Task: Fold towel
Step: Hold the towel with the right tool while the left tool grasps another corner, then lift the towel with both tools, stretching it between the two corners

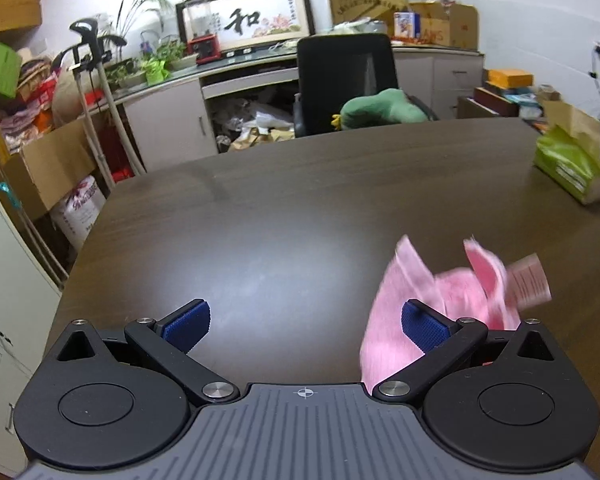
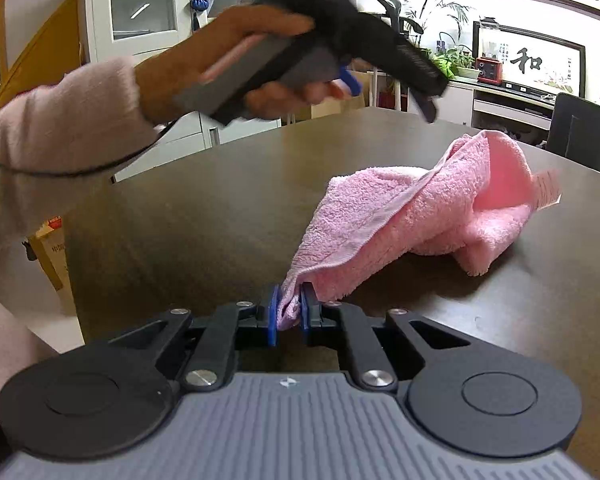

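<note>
Right gripper pinches the towel; left gripper seemingly empty.

Left wrist view: pink towel motion-blurred; its lower part hidden behind the right finger of the left tongs. White tag on the towel smeared, print unreadable. Tissue pack cut by the right edge.

Right wrist view: left tongs and the hand blurred; pad spacing cannot be read here. Towel corner inside the right tongs hidden between the pads. Surface far edge partly covered by the sleeve.
</note>
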`<state>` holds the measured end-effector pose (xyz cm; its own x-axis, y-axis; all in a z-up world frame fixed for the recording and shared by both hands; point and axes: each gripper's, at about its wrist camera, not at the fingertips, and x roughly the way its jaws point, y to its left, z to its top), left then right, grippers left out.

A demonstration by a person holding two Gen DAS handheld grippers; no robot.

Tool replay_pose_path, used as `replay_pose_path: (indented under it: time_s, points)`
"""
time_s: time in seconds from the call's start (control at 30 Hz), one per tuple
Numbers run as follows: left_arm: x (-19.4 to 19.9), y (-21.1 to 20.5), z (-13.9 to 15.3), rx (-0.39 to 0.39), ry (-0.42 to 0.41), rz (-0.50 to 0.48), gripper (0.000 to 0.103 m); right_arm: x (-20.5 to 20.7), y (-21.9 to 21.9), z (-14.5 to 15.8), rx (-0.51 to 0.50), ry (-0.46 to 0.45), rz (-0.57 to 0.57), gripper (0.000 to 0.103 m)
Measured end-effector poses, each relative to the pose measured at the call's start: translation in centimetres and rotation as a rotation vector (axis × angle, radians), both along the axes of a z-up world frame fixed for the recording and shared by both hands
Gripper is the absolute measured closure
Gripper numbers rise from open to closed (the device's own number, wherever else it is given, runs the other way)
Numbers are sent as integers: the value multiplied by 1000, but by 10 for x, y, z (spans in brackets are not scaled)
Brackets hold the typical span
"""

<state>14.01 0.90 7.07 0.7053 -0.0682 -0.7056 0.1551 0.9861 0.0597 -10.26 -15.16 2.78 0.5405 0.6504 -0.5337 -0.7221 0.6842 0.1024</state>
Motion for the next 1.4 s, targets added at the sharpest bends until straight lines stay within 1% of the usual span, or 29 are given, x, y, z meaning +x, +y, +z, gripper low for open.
replay_pose_path:
  time_s: [0.03,0.13,0.27,0.43,0.47,0.5,0.6,0.63,0.73,0.77,0.8,0.87,0.93,0.97,1.1,1.2,1.3,1.4]
  points:
    - [7,-2,-1,-19,26,2,0,2,0,0,2,5,0,91]
    - [19,-10,-4,-52,72,-2,0,5,-1,0,7,16,-1,90]
    - [33,-25,-11,-30,93,-10,0,1,-4,0,20,14,6,89]
    - [40,-29,-16,-91,145,-47,0,3,-7,0,41,30,8,87]
    - [40,-29,-17,-97,148,-54,2,3,-7,-1,44,33,8,87]
    - [38,-30,-18,-104,151,-70,9,5,-7,-1,48,35,7,86]
    - [38,-34,-21,-85,160,-82,22,5,-7,0,47,28,4,84]
    - [38,-35,-22,-79,160,-85,24,4,-6,0,43,25,2,84]
    - [40,-37,-26,-76,167,-86,38,2,-5,1,35,17,-5,84]
    - [40,-37,-27,-79,172,-87,47,2,-5,2,35,16,-7,83]
    - [41,-38,-27,-82,175,-87,61,2,-5,3,37,17,-11,83]
    - [42,-37,-30,-89,185,-78,78,2,-6,3,42,20,-17,82]
    - [42,-37,-29,-89,182,-76,86,3,-9,4,47,22,-21,81]
    - [40,-36,-29,-79,173,-73,92,3,-10,4,49,22,-24,81]
    - [32,-37,-25,-38,124,-70,99,6,-10,4,52,21,-35,80]
    - [24,-35,-20,-20,74,-59,101,5,-11,5,54,19,-60,80]
    - [7,-23,-7,-29,13,-35,102,4,-17,4,70,19,-94,80]
    - [-6,-12,5,-41,-24,-13,102,3,-23,4,94,22,-145,80]
